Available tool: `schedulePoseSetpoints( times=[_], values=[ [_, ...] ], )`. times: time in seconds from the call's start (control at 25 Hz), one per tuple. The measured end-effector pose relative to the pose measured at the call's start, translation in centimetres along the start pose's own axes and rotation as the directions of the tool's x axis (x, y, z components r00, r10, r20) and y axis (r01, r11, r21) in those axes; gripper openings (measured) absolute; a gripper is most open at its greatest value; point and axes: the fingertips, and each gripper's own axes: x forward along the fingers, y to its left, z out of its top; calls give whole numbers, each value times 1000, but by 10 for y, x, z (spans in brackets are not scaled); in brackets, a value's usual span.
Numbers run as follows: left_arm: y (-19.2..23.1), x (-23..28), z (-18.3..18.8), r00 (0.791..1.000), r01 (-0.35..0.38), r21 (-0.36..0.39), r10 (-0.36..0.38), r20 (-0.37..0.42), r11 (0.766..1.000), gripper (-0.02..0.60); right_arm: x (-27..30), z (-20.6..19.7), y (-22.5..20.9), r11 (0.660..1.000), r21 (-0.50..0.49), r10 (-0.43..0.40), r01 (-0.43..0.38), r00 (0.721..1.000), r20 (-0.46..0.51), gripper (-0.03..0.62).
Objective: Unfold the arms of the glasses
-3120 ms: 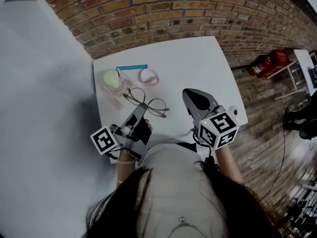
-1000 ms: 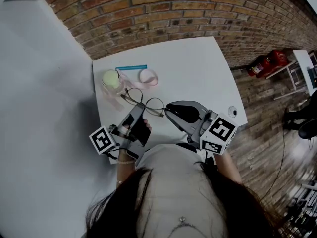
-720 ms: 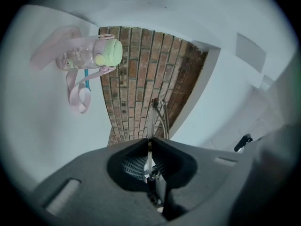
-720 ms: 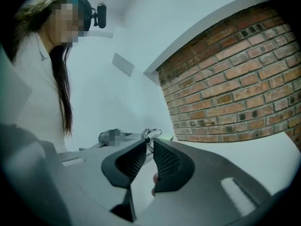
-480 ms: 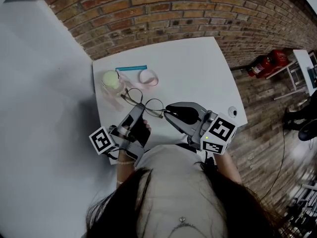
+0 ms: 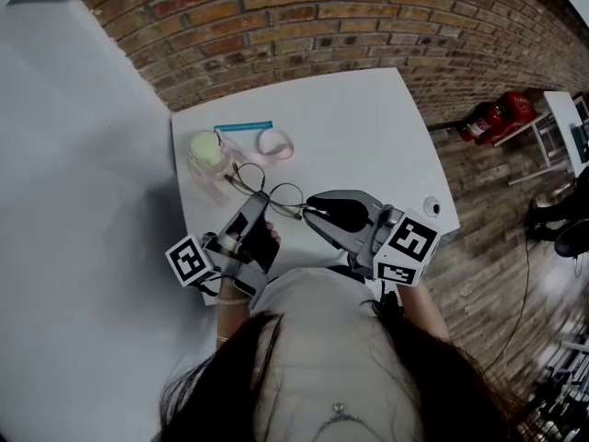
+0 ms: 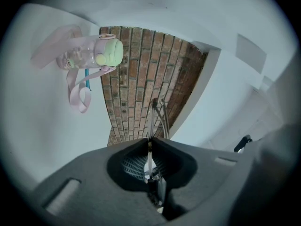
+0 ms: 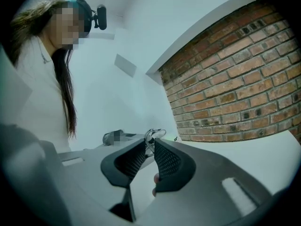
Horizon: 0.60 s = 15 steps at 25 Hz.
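Thin wire-rimmed glasses [image 6: 274, 194] sit just above the white table [image 6: 368, 127], near its front left. My left gripper [image 6: 259, 200] comes in from below and is shut on the frame; in the left gripper view the thin wire [image 7: 158, 116] runs up out of the closed jaws [image 7: 149, 145]. My right gripper [image 6: 308, 212] reaches in from the right to the glasses' right end. In the right gripper view its jaw tips [image 8: 151, 144] pinch the folded arm [image 8: 154, 134], with only a thin gap between the pads.
A pink bottle with a green lid [image 6: 208, 151] lies behind the glasses, with its pink strap [image 6: 276, 143] and a blue stick [image 6: 245, 125]. A small round object [image 6: 433, 207] lies by the right edge. Red extinguishers [image 6: 497, 118] stand on the floor.
The right gripper has swung left from the table's right side to the glasses' right end and closed there. The left gripper has kept its hold; in the last half second almost nothing moves.
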Motion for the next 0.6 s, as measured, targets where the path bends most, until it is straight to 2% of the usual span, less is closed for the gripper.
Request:
schedulePoseSetpoints(
  times=[0.28,0.4,0.6],
  values=[
    [0,0,0,1000,2,-2,-2,-2,1000,23,0,-1,-1,999,-30,-24,24,1000,-5,51],
    [-1,1,-1,1000,3,0,-3,-8,1000,23,-1,1,-2,998,-46,-38,38,999,3,27],
    [0,3,-5,1000,8,-2,-8,-28,1000,23,2,2,1,998,-53,-23,24,1000,3,21]
  ],
)
